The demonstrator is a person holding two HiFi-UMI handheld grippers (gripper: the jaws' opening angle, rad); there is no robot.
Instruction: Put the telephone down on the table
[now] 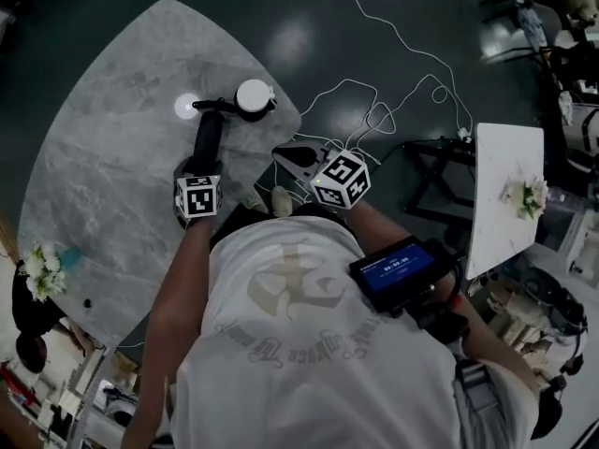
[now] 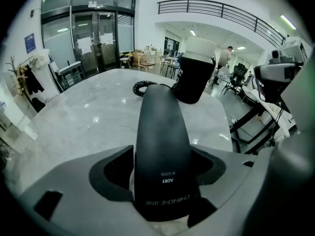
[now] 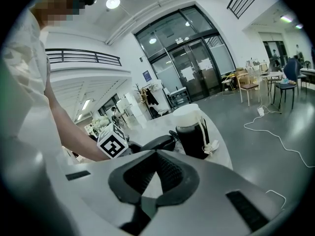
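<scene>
The black telephone handset lies lengthwise on the grey marble table, its coiled cord running toward the far end. My left gripper straddles the handset's near end. The jaws stand wide on either side and a thin gap shows beside the left pad. My right gripper hovers at the table's right edge, pointed tips together and nothing between them. Its view shows the handset and the left gripper's marker cube.
A black cup with a white lid stands just beyond the handset's far end. White cables trail over the dark floor. A black stand and a white side table are at the right, and flowers at the table's left edge.
</scene>
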